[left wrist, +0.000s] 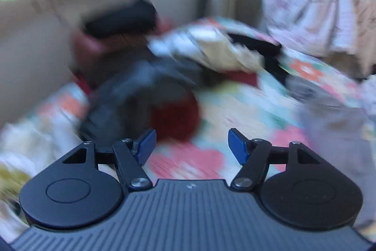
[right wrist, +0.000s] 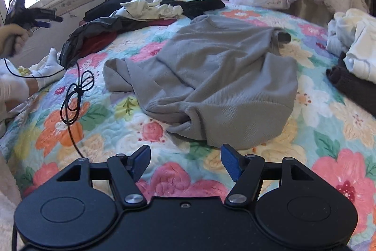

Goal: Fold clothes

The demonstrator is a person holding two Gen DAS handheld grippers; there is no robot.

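Floral quilt [right wrist: 98, 140] has the grey shirt [right wrist: 211, 77] crumpled on it, both my tongs, left [left wrist: 190, 145] and right [right wrist: 185, 160], spread, holding nothing.

Plain grey sweatshirt [right wrist: 211, 77] at centre frame, on a quilt [right wrist: 105, 140] printed with pink, orange and cream flowers on pale blue. Upper left — dark red [right wrist: 98, 41], black [right wrist: 202, 5] and white [right wrist: 150, 7] garments. Gripper pads [right wrist: 231, 162] blue.

left gripper [left wrist: 190, 145]: black linkage arms, silver screws, blue ribbed pads, grey ridged body | right gripper [right wrist: 185, 160]: same black arms, blue pads, two round black discs | hand [right wrist: 17, 38], left edge: white glove | black cable [right wrist: 72, 95], knotted loop
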